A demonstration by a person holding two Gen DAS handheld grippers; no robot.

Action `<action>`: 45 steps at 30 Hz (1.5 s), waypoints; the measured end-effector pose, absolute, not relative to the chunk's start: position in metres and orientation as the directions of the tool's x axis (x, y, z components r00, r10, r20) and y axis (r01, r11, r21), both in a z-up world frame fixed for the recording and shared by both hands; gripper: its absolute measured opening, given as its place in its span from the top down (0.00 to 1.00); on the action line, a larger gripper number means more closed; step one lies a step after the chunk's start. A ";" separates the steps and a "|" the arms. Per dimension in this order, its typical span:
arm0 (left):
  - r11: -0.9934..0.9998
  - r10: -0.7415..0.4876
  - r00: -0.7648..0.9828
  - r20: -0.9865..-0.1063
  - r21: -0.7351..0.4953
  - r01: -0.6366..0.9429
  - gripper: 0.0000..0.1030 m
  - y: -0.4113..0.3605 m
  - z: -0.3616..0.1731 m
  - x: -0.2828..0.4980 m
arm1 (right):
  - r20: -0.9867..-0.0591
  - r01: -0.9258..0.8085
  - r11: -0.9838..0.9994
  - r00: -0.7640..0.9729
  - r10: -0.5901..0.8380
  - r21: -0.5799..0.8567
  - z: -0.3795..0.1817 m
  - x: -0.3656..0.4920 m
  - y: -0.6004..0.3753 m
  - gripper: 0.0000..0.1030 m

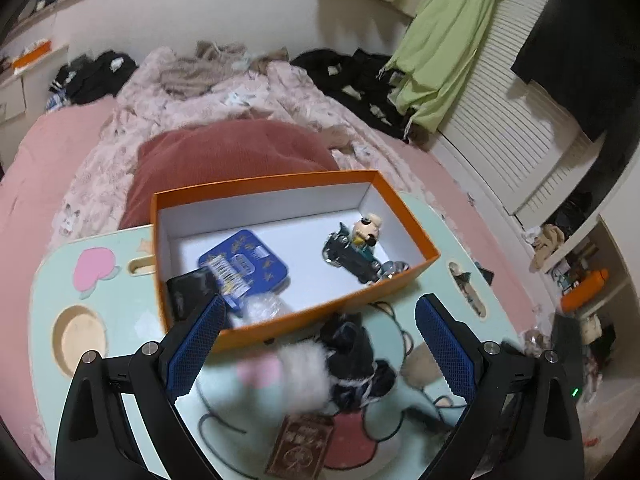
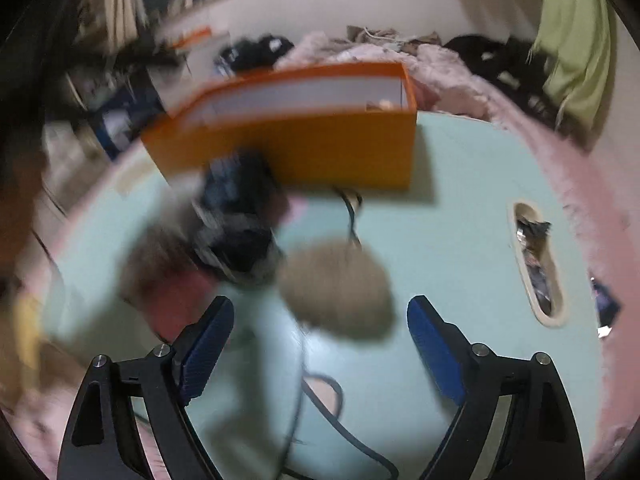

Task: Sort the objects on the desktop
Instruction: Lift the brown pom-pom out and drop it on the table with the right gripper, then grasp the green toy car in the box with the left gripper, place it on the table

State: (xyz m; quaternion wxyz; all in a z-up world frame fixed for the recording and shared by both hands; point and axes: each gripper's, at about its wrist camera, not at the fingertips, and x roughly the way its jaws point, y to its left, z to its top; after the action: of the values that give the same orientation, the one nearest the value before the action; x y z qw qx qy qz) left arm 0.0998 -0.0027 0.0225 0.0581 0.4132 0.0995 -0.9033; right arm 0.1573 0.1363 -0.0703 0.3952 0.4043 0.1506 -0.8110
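**Labels blurred, both grippers spread**

Left gripper [image 1: 316, 346] spread wide, empty, above a black-and-white fluffy toy [image 1: 340, 368] lying before the open orange cardboard box [image 1: 320, 312]. The flat blue tin [image 1: 246, 266] inside carries unreadable print. Right gripper [image 2: 320, 340] also spread; its view is motion-blurred.

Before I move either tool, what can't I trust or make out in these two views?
- Right wrist view: motion blur smears the dark object and the tan patch; neither identifiable.
- Right wrist view: orange box wall hides its contents.
- Left wrist view: fluffy white and black item is blurred; brown booklet text unreadable.
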 end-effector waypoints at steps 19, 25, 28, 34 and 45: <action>-0.966 0.012 -0.345 -0.938 -0.100 0.239 0.39 0.019 -0.041 -0.033 | -0.768 0.742 -0.670 -0.423 -0.482 0.012 -0.078 0.165 0.130 0.00; -0.967 -0.058 -0.303 -0.951 -0.022 0.253 0.48 0.024 -0.060 -0.045 | -0.767 0.736 -0.677 -0.425 -0.480 0.016 -0.076 0.163 0.130 0.00; -0.970 -0.037 -0.326 -0.945 -0.044 0.238 0.60 0.023 -0.058 -0.038 | -0.767 0.734 -0.679 -0.427 -0.479 0.015 -0.075 0.163 0.130 0.00; -0.975 -0.003 -0.381 -0.925 -0.082 0.206 0.76 0.009 -0.042 -0.019 | -0.767 0.731 -0.682 -0.428 -0.478 0.017 -0.075 0.162 0.131 0.00; -0.969 0.137 -0.607 -0.783 -0.232 0.081 0.76 0.017 0.027 0.044 | -0.767 0.731 -0.682 -0.428 -0.478 0.016 -0.074 0.161 0.134 0.00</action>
State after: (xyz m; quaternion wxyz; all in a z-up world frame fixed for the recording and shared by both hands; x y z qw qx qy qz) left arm 0.0438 0.0165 0.0266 -0.0159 0.4429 0.1228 -0.8880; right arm 0.1608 0.1337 -0.0740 0.3645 0.3912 0.1622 -0.8294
